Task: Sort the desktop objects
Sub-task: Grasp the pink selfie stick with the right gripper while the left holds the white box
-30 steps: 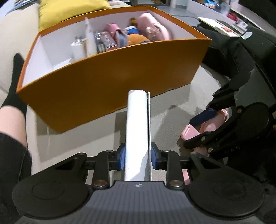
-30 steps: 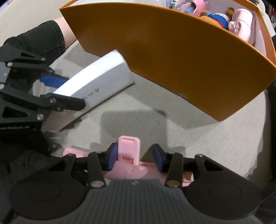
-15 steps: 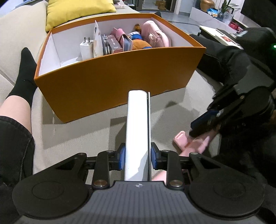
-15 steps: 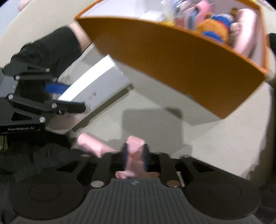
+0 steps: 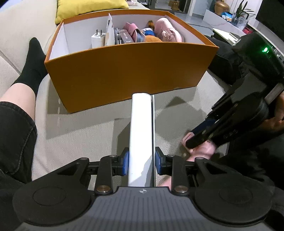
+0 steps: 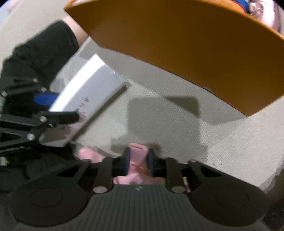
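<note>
My left gripper point(image 5: 142, 163) is shut on a long white flat box point(image 5: 141, 124), which sticks out forward toward the orange storage box point(image 5: 124, 74). In the right wrist view the same white box point(image 6: 88, 92) hangs at the left in the left gripper point(image 6: 60, 108). My right gripper point(image 6: 138, 160) is shut on a pink plastic piece point(image 6: 137, 151), its blue pads pressing both sides. Another part of the pink piece pokes out to the left. From the left wrist view the right gripper point(image 5: 193, 136) is low at the right, over the pink piece point(image 5: 204, 148).
The orange box point(image 6: 177, 44) holds a white charger point(image 5: 97, 40), a pink shoe point(image 5: 167, 32), a plush toy point(image 5: 152, 38) and several other items. A person's leg in a black sock point(image 5: 33, 65) lies left of it. A yellow cushion point(image 5: 88, 7) is behind, on beige upholstery point(image 5: 85, 135).
My right gripper's jaws have closed onto the pink piece, which stood loose between them before. The left gripper has kept its hold on the white box and now sees the orange box from farther back.
</note>
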### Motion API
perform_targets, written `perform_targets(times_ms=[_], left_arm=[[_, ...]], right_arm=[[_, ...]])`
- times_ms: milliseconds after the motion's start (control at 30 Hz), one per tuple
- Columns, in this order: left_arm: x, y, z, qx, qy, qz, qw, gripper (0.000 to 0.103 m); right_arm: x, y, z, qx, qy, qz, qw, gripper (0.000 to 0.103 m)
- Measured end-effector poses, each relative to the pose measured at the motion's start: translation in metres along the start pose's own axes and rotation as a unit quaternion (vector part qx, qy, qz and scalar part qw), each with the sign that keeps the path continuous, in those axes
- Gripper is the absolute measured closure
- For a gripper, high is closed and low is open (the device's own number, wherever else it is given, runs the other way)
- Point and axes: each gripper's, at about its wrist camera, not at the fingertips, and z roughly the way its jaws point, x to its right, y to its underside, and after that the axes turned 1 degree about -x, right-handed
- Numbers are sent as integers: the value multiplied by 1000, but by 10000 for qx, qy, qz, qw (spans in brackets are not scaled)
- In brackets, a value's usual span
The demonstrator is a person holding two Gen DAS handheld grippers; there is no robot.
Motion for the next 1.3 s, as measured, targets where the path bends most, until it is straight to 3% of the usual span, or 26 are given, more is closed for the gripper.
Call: perform_targets(times_ms=[200,367,567,633,733,833,1000,1133,1300], left_arm=[[-3,-3,1,35,-104,12,9999,70],[-2,0,-3,41,-89,-20,10000,70],[-2,7,-8,53,-83,-92,9999,70],[-2,9,-8,66,-72,-134,9999,70],[0,12,-9,87,-48,-171,9998,70],[0,16,-12,115,-24,-186,9998,70],[-3,17,-12,138,47,-279,9995,70],[-6,12,-9,130,98,-301,9994,70],[-9,-3,1,69,544,-256,9982,70]], right_arm=[[-8,-10,-42,553,85,-470,9973,103],[-23,-6,-36,103,-65,-1152,9933,96],[-57,15,-12,-413,254,-2515,9666,91],[-66,15,-7,-474,424,-2843,9566,74],[-71,14,4,-688,576,-3197,9433,65],[-71,11,11,-879,519,-3327,9375,64],[-62,8,18,-911,512,-3256,9397,62],[-63,7,10,-708,725,-3347,9369,71],[-43,-9,-4,-609,1120,-3050,9438,77]])
